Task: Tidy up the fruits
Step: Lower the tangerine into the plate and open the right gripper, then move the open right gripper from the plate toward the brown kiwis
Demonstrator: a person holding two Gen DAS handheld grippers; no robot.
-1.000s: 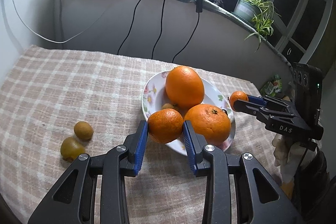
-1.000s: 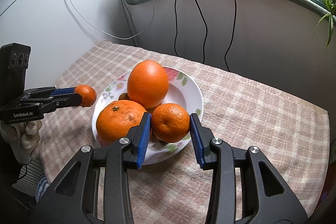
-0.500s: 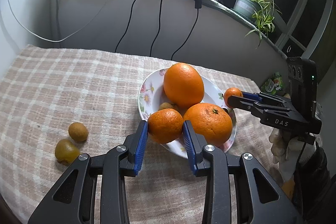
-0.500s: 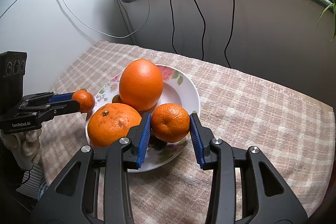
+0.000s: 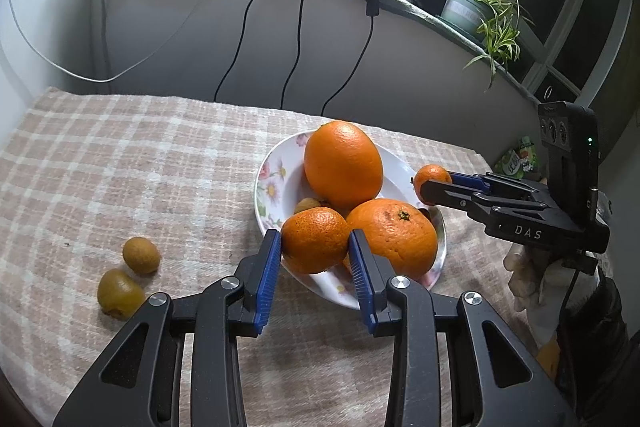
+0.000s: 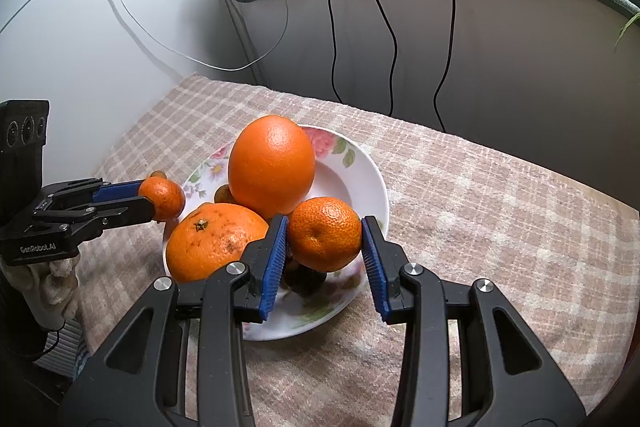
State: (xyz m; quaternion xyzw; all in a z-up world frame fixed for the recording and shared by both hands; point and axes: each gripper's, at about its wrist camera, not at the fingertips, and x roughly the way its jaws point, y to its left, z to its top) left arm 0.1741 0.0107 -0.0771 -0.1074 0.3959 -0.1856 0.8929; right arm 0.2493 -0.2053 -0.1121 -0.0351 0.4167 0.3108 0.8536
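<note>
A white floral plate holds a tall orange, a wide orange and a small brown fruit. My left gripper is shut on a mandarin above the plate's near-left rim; it also shows in the right wrist view. My right gripper is shut on a second mandarin above the plate's right side, seen in the left wrist view. Two kiwis lie on the cloth left of the plate.
A checked cloth covers the table. A grey wall with hanging cables stands behind it, with a potted plant on the ledge. The table's right edge is near the wall.
Both grippers have moved in closer over the plate, each still holding its mandarin. The fruit on the plate and the kiwis have not moved.
</note>
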